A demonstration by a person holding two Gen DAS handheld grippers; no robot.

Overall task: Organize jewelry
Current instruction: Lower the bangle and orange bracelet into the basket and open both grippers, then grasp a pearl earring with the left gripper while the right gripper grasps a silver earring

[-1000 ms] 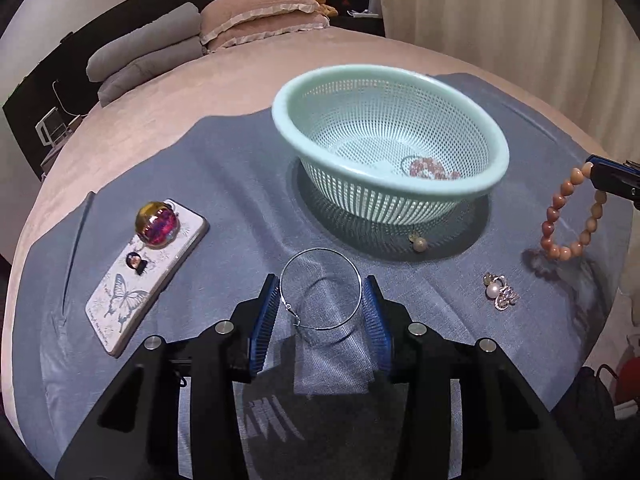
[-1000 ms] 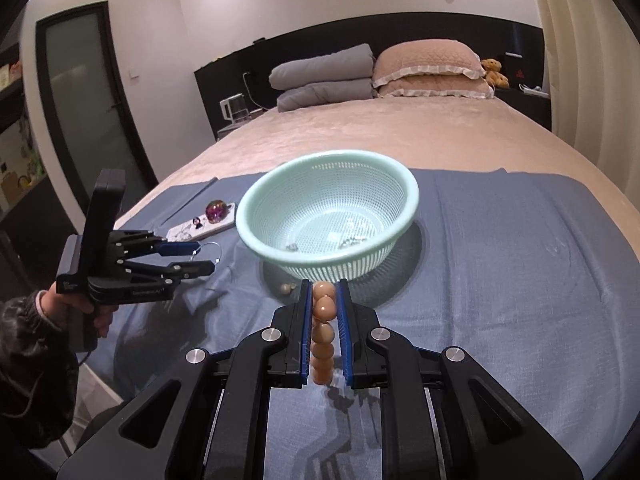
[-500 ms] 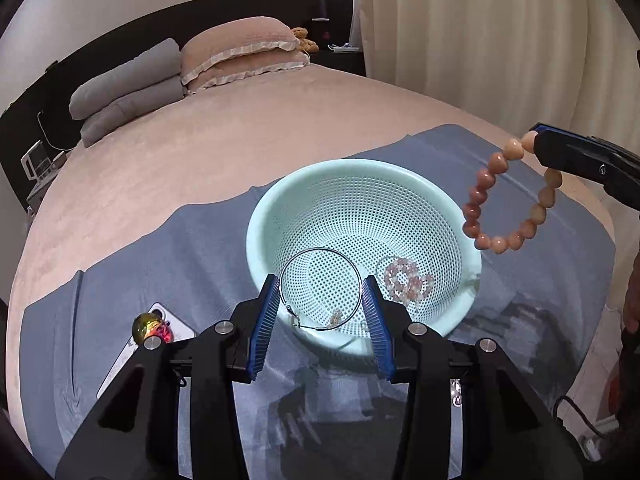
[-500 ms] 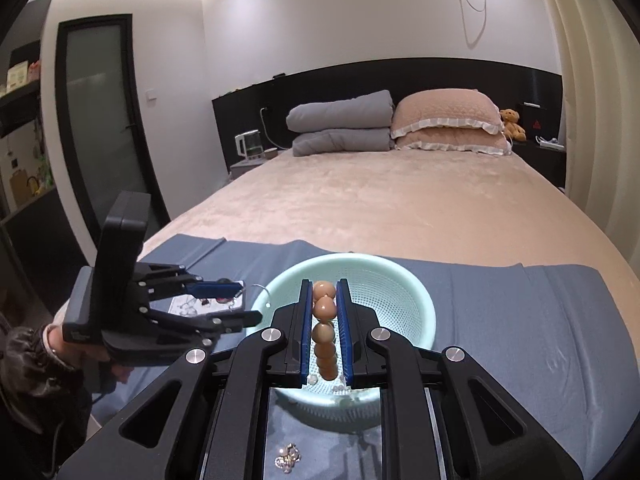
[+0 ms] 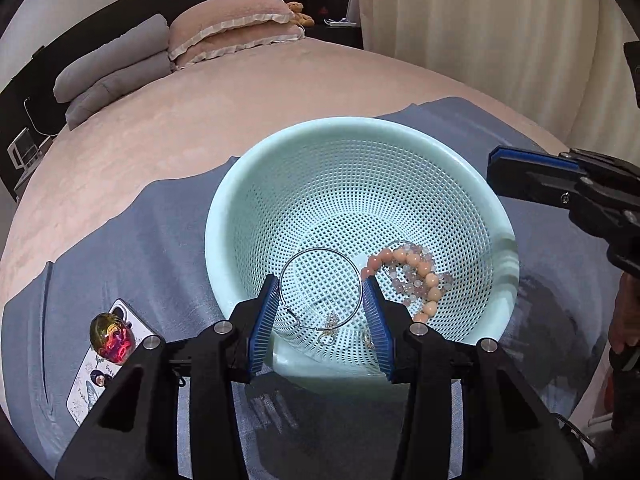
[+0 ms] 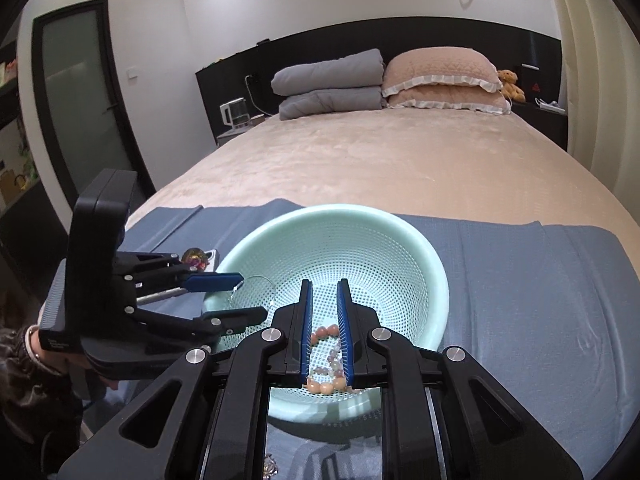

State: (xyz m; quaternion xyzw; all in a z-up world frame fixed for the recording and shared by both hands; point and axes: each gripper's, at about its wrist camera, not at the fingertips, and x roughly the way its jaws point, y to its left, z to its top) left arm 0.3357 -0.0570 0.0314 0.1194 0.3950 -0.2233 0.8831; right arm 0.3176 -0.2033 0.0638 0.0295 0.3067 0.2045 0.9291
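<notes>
A mint green perforated basket [image 5: 248, 208] [image 6: 436, 280] stands on a blue-grey cloth [image 5: 120, 248] on the bed. My left gripper [image 5: 322, 312] is shut on a thin silver hoop bangle [image 5: 352, 268] and holds it over the basket's near side; it also shows in the right wrist view [image 6: 236, 298]. My right gripper [image 6: 325, 320] is open and empty above the basket, and its fingers [image 5: 532, 176] reach in from the right. An orange bead bracelet [image 5: 424, 272] [image 6: 324, 330] lies in the basket on a pale pink bead bracelet [image 5: 404, 280], next to small earrings [image 5: 330, 326].
A phone in a butterfly case [image 5: 96, 376] with a shiny round grip [image 5: 111, 342] lies on the cloth at left. A small brooch [image 6: 270, 468] lies on the cloth below the basket. Pillows [image 6: 440, 76] and folded blankets [image 6: 328, 84] are at the headboard.
My right gripper has opened and the orange bead bracelet has dropped into the basket. My left gripper has moved with the silver hoop closer over the basket.
</notes>
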